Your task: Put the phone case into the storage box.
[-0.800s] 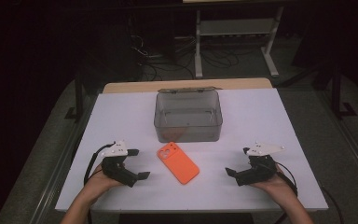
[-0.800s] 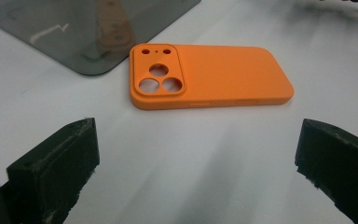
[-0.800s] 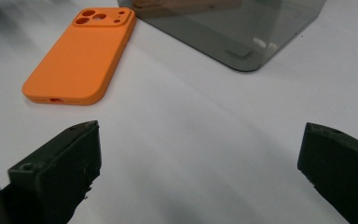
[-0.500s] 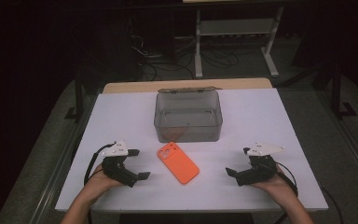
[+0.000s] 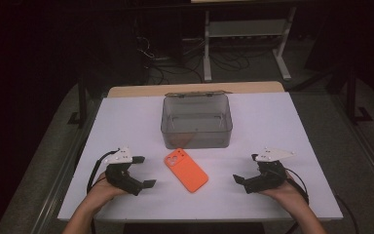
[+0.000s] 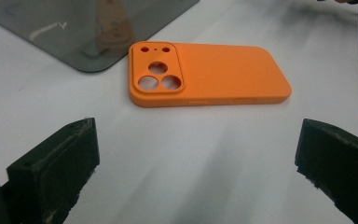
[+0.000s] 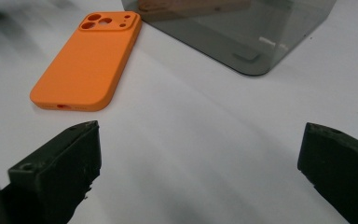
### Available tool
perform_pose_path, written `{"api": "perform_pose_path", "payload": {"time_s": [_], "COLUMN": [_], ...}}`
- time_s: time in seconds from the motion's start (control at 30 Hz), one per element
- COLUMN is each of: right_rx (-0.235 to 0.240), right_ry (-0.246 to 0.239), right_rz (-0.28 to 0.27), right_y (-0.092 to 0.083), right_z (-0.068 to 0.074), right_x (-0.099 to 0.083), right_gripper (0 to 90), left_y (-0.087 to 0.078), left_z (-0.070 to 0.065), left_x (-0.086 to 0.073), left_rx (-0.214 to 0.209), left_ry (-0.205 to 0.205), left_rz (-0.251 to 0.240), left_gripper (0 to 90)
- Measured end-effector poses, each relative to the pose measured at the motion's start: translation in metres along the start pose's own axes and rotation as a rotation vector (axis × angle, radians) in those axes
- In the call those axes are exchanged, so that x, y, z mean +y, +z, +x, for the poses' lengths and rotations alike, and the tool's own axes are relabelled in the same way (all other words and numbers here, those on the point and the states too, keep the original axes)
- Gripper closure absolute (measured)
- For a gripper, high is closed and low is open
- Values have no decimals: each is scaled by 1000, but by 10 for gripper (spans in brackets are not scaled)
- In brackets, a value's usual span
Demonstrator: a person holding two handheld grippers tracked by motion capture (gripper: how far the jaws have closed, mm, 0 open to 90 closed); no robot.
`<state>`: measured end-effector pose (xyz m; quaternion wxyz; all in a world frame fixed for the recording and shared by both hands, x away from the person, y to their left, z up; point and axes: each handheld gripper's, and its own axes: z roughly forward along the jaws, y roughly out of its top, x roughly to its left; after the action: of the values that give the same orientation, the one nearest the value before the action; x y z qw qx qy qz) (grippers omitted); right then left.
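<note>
An orange phone case [image 5: 186,169] lies flat on the white table [image 5: 272,122], camera cut-outs up, just in front of a smoky see-through box [image 5: 197,122]. My left gripper [image 5: 143,171] rests on the table left of the case, jaws wide open and pointing at it. My right gripper [image 5: 246,169] mirrors it on the right, also open. In the left gripper view the case [image 6: 205,74] lies beyond the empty gap of the gripper [image 6: 196,154]. In the right gripper view the case [image 7: 88,60] sits ahead to the left and the box [image 7: 233,28] ahead, with the gripper [image 7: 200,154] holding nothing.
The box [image 6: 88,28] has no lid on and looks empty. A wooden strip [image 5: 195,89] runs along the table's far edge. Beyond it the dark floor holds cables and a metal frame [image 5: 246,34]. Bare white surface surrounds the case.
</note>
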<state>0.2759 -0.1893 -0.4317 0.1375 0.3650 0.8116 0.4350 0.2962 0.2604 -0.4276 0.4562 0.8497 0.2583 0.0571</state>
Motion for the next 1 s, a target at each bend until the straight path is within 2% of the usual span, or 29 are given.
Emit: {"api": "perform_pose_path", "payload": {"time_s": [0.5,0.83,1.0], "right_rx": [1,6,16], "right_ry": [-12,-12,-29], "right_rz": [-12,3,18], "right_y": [2,16,23], "right_z": [6,10,15], "right_x": [9,20,26], "right_gripper": [0,0,0], "left_y": [2,2,2], "left_z": [-2,-1,-1], "left_x": [1,0,0], "left_rx": [-3,-7,-7], "left_ry": [10,2,-1], "left_rz": [-4,-7,-10], "left_gripper": [0,0,0]}}
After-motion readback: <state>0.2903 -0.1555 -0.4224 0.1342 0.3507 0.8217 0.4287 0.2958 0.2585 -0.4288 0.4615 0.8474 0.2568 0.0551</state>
